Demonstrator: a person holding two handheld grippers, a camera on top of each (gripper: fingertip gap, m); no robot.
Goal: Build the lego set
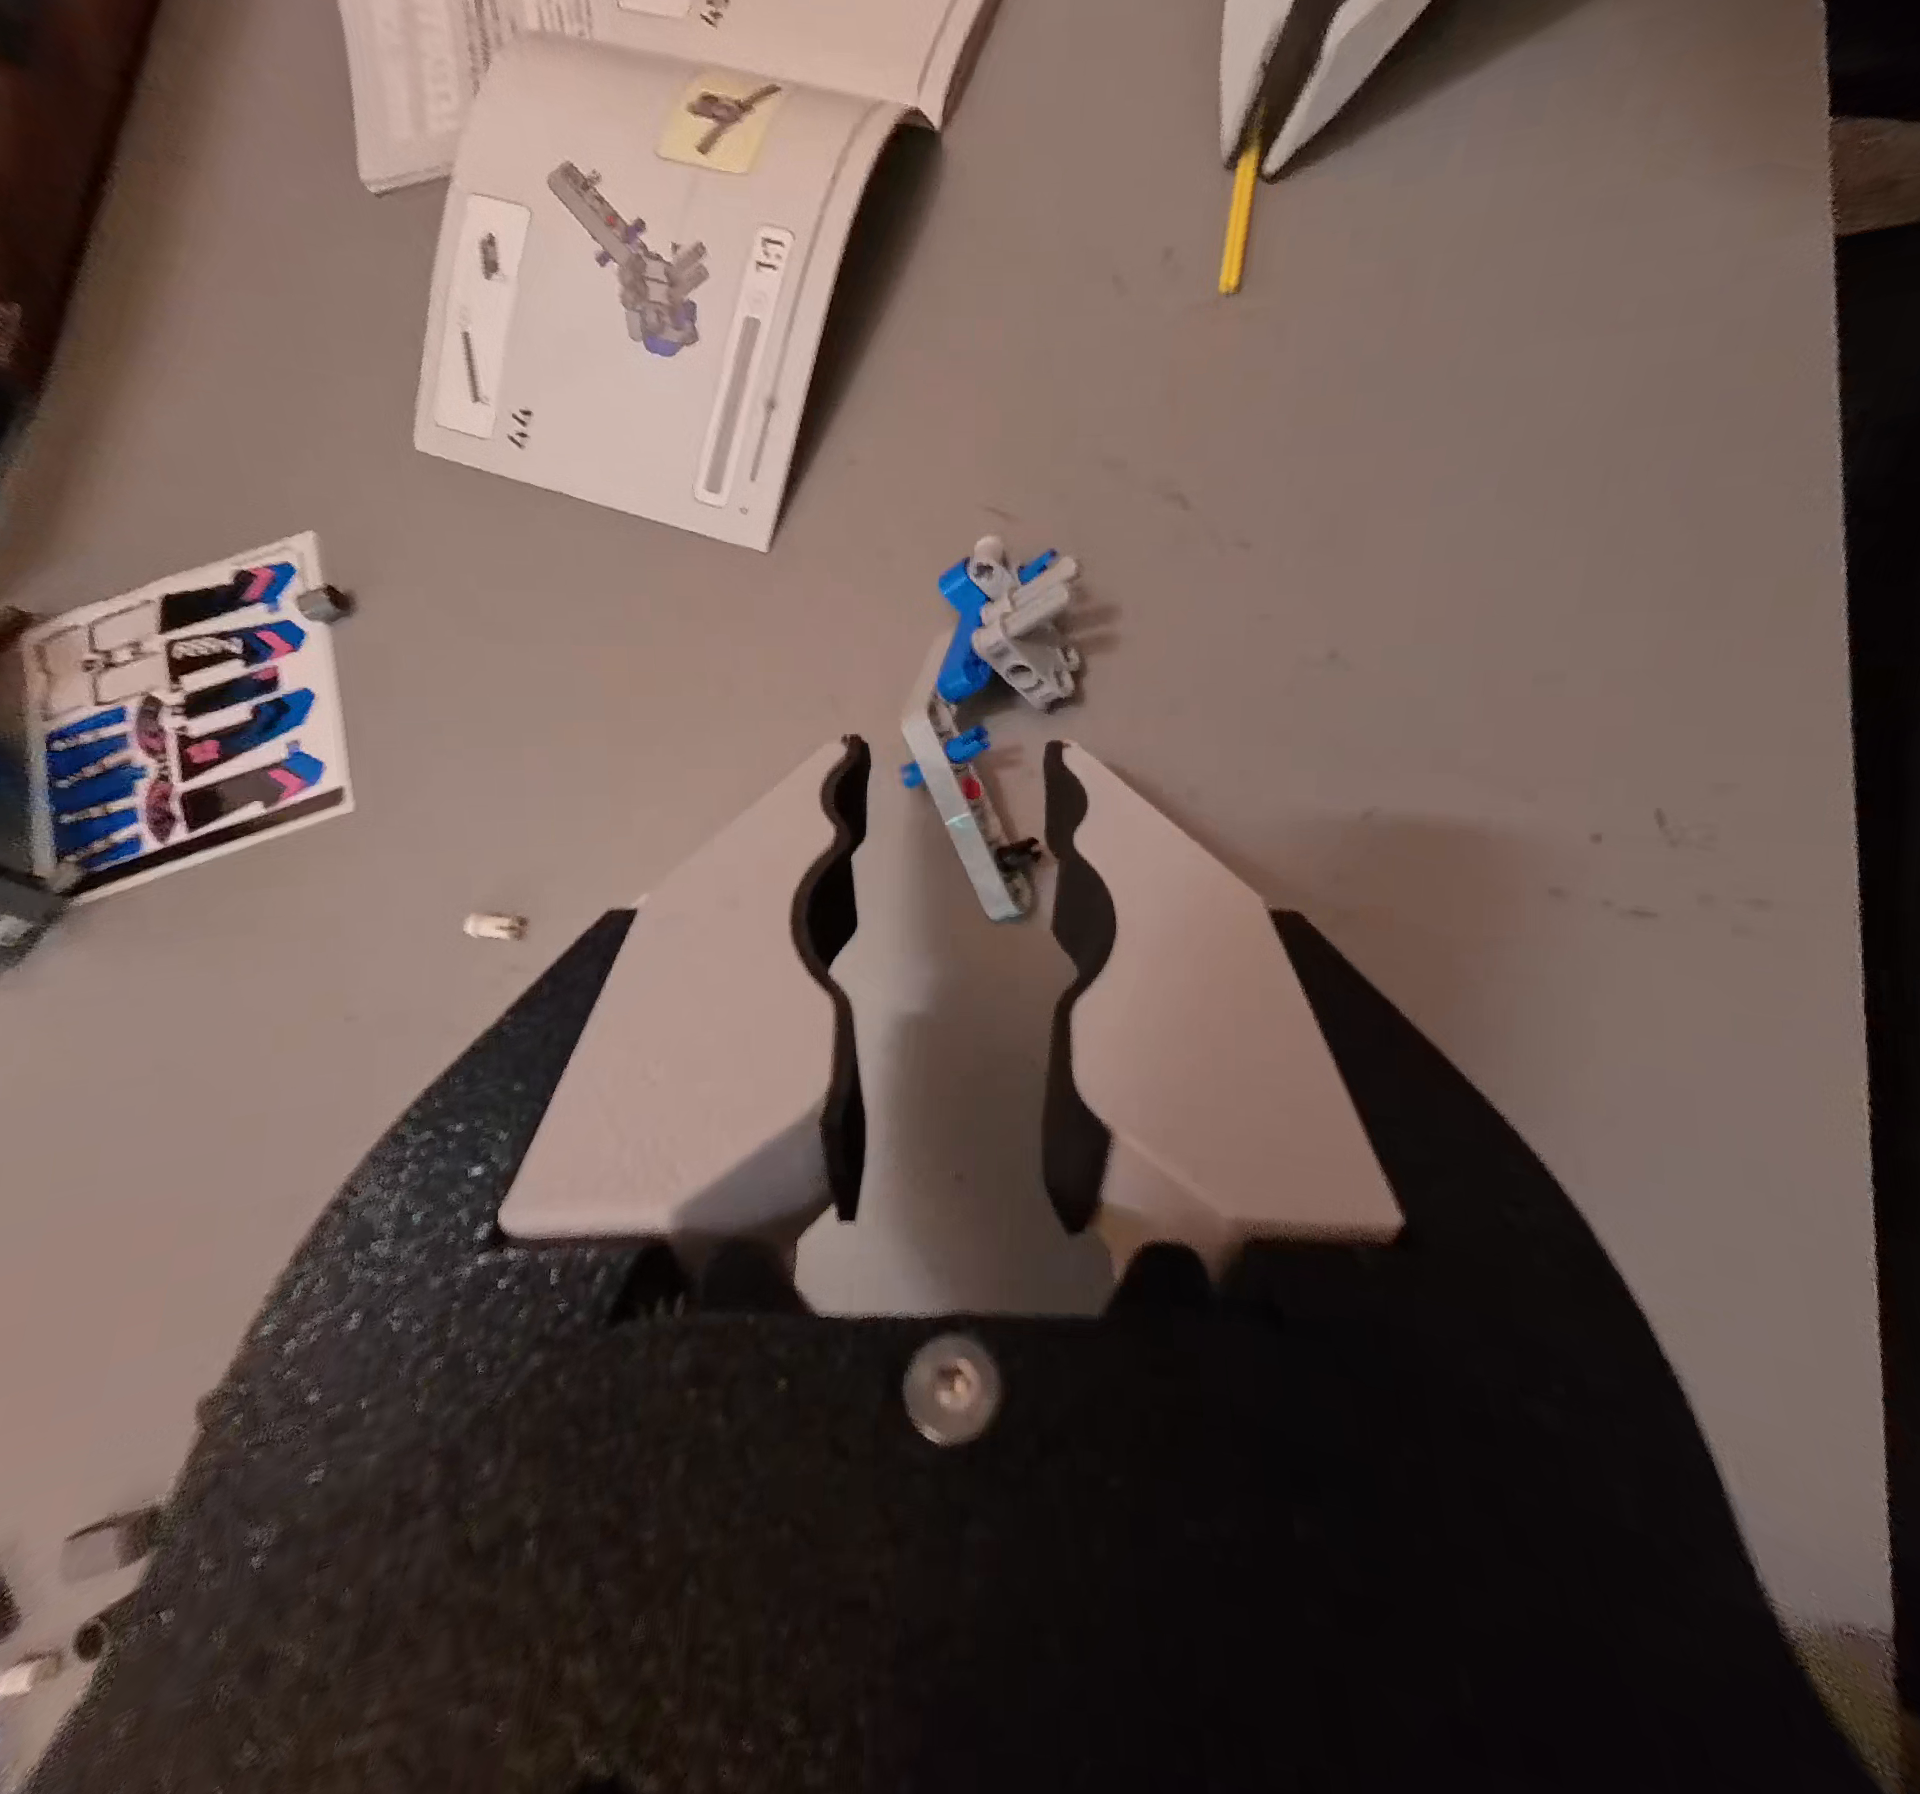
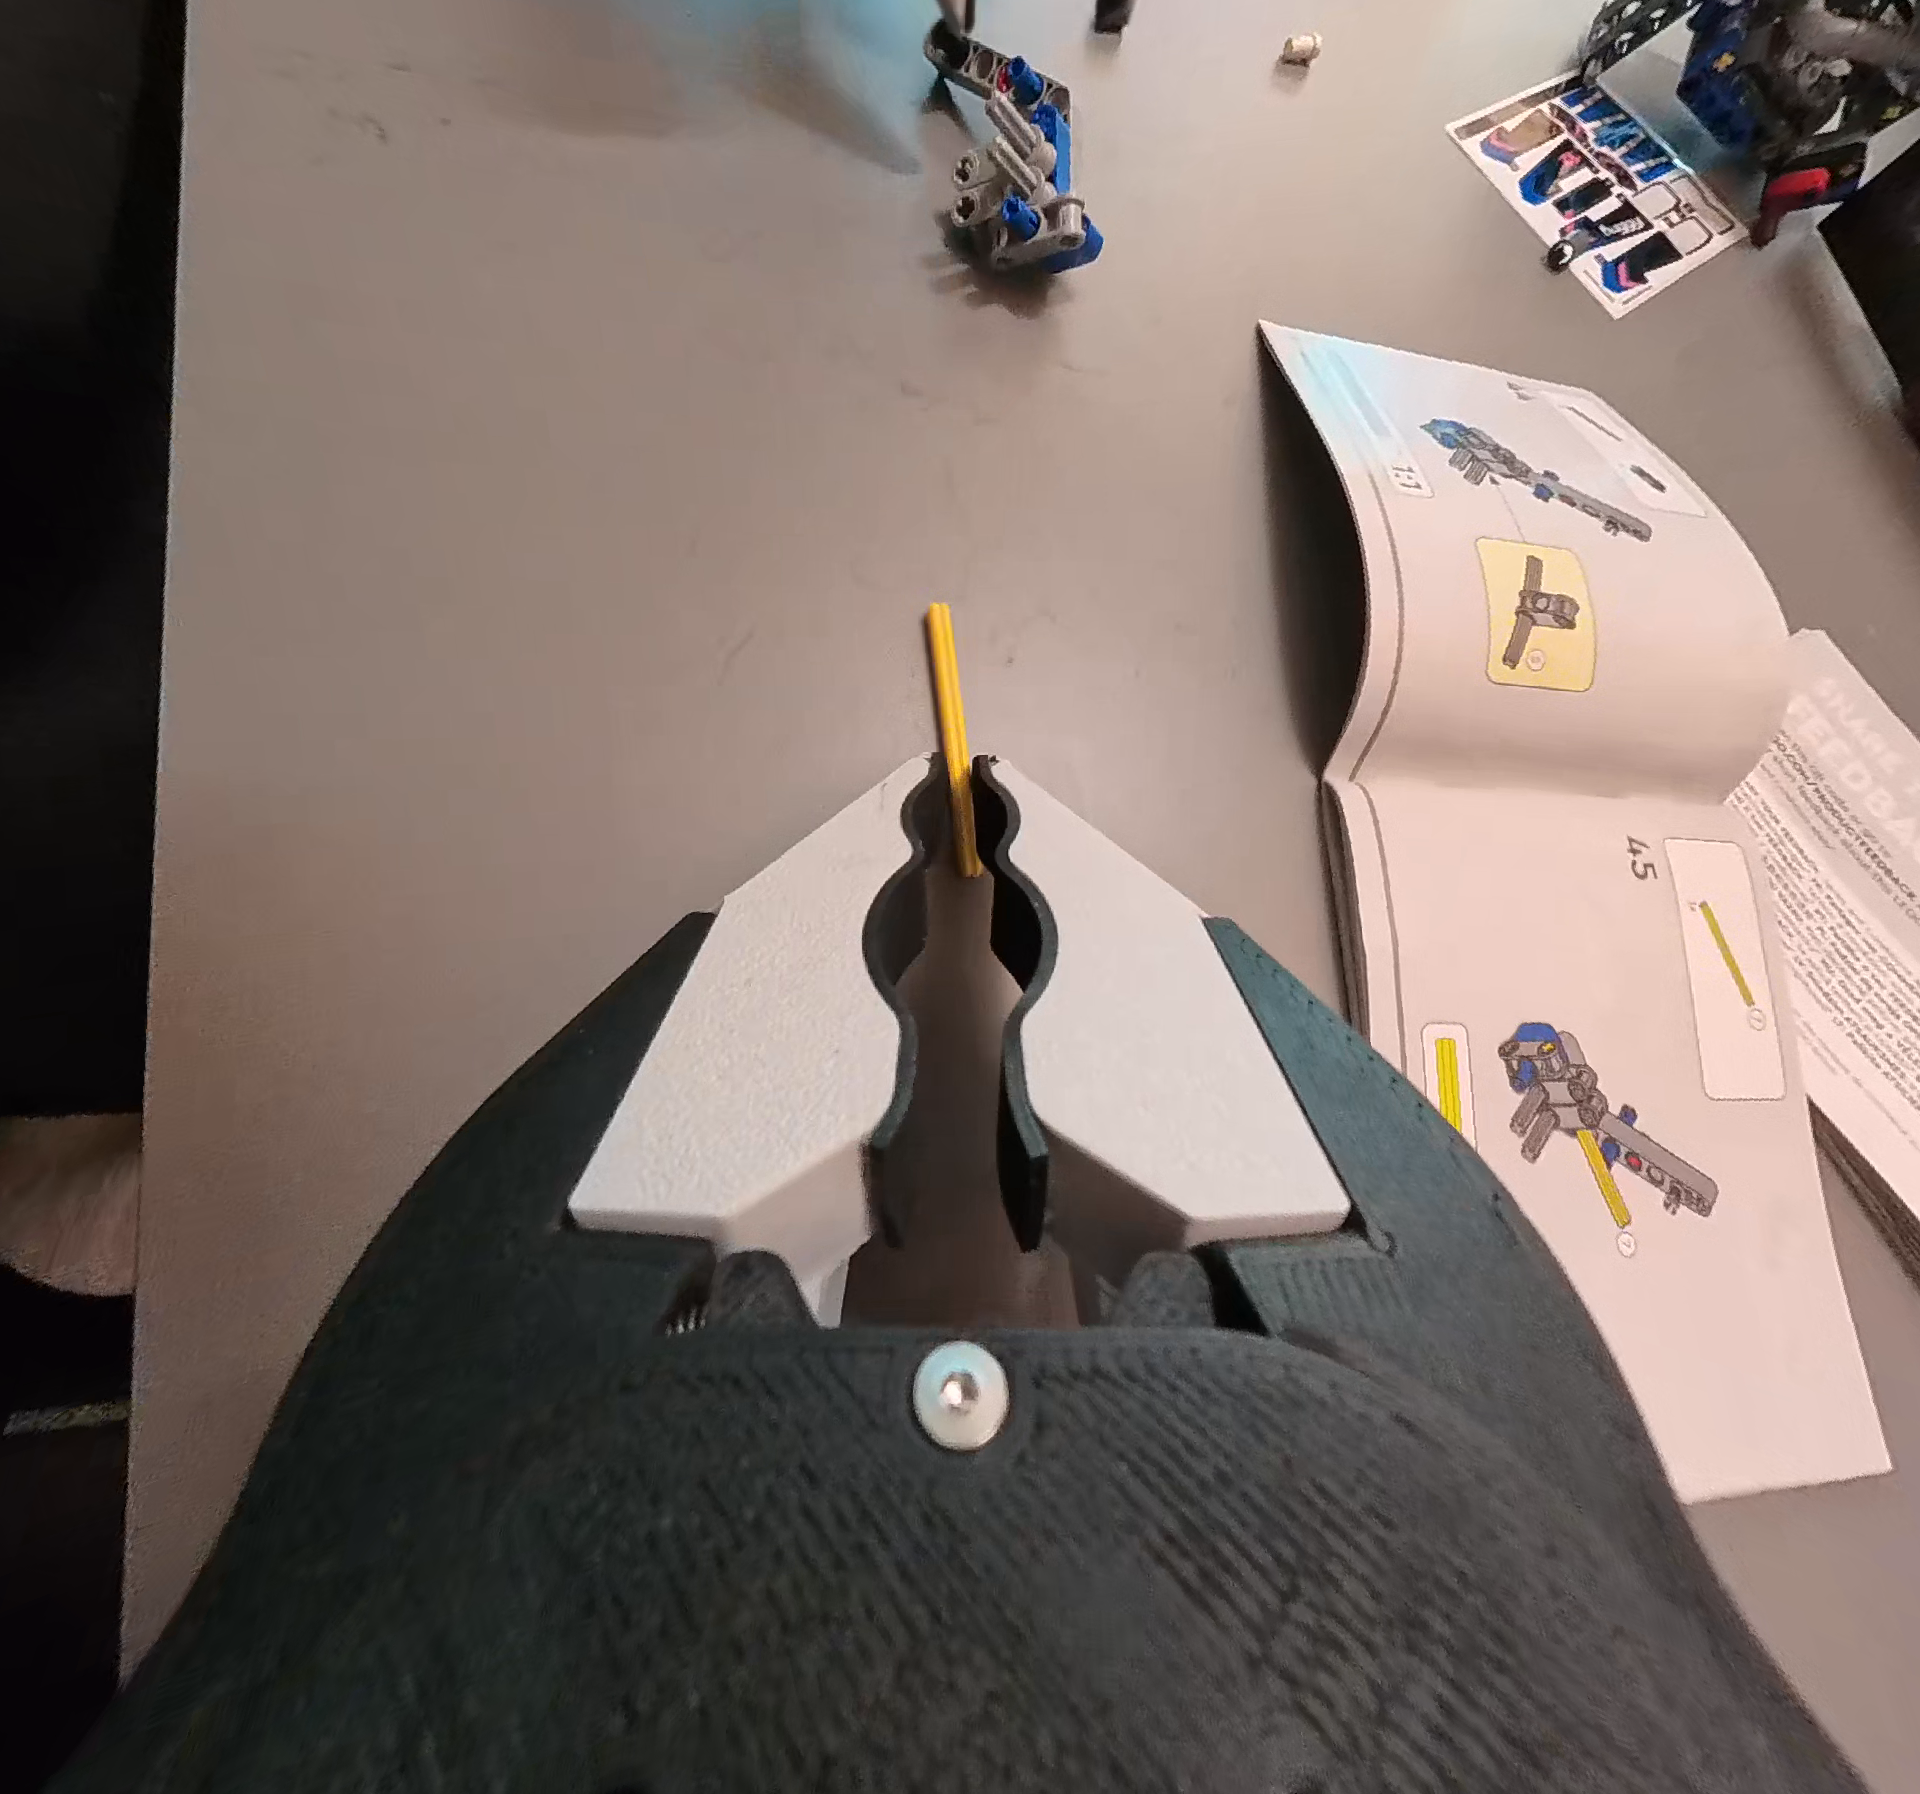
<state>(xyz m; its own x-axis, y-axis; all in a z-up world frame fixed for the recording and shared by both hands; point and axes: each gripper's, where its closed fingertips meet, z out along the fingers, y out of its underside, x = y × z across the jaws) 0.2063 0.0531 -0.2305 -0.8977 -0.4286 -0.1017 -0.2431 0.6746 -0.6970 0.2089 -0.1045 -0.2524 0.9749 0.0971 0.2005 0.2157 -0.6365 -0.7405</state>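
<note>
- My right gripper (image 2: 954, 762) pinches a thin yellow axle (image 2: 950, 705) at the very tips of its jaws; most of the rod sticks out forward over the grey bench (image 2: 582, 497), which I judge leaves a long free end to thread through a hole.
- My left gripper (image 1: 956, 757) hangs over the small grey-and-blue lego assembly (image 1: 992, 695), jaws spread and empty; the long grey beam (image 1: 971, 825) of that assembly lies in the gap between the tips, apart from both as far as I can tell; the opening looks sized to close on the beam and steady it.
- The assembly rests flat on the bench, its blue and grey cluster pointing away from my left gripper; in the right wrist view it sits well ahead of the axle, so the two parts are not yet brought together.
- The instruction booklet (image 2: 1558, 809) lies open beside the work, its pages showing a yellow rod going into a beam, which suits the step I judge to be in hand.
- A sticker sheet (image 1: 187, 716) lies off to my left with a small light-coloured pin (image 1: 497, 925) nearby; a larger dark-and-blue model (image 2: 1808, 51) stands at the far corner in the right wrist view, seemingly parked out of the way.
- Risk, as I read it: the axle is slim and held only at the tips, so it could swivel or slip when pushed against a tight hole.
</note>
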